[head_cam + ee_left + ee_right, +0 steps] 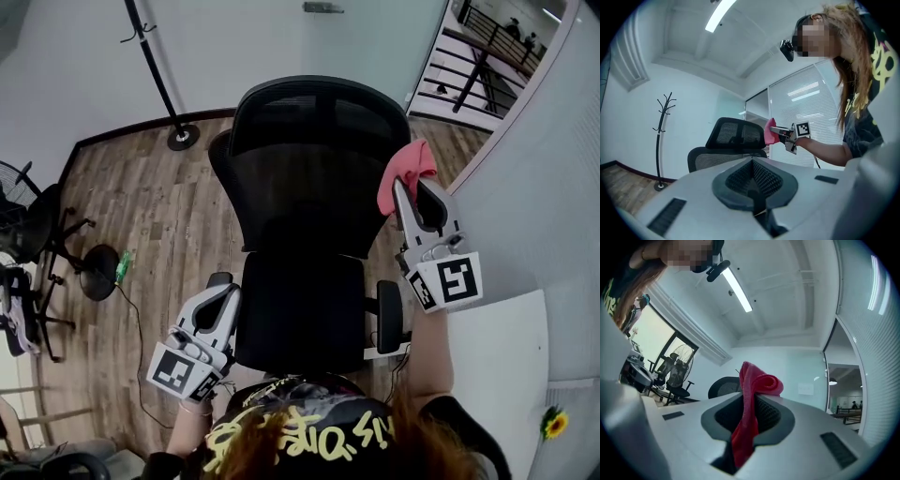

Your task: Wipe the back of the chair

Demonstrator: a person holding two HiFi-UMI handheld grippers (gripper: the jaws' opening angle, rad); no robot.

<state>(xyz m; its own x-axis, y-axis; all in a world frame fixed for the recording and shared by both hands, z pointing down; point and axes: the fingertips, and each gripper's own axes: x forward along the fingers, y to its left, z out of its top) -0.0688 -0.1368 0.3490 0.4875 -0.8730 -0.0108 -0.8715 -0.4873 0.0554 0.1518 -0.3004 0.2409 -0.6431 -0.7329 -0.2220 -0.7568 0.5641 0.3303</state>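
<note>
Pink-red terry cloth (pixel 744 437) is pinched between the jaws of the right gripper (pixel 417 199). Its long axis follows the jaw line: a flat strip rises out of the throat, and the free end is folded into a soft roll above the tips. Pads are dark and ribbed; the shell is smooth pale grey.

The left gripper (pixel 223 298) has its jaws pressed together with nothing between them, the ribbed pads meeting in a narrow V.

Outward, in the head view: the right gripper points away from the person, and the cloth roll lies at the right edge of the back (pixel 314 178) of the chair (pixel 300 319), up near the top. The back is black open mesh in a rounded frame, upright, with the seat on the person's side. The left gripper hangs low beside the seat's left edge, near the armrest (pixel 218 278).

Only the left gripper view shows the side profile — the cloth seems to touch the upper back's edge, and the coat stand (pixel 661 140) is upright on the wood floor (pixel 159 225). Only the right gripper view shows a standing fan (pixel 682 364) by the window. A white table (pixel 497 375) with a yellow flower (pixel 555 424) shows in the head view alone.
</note>
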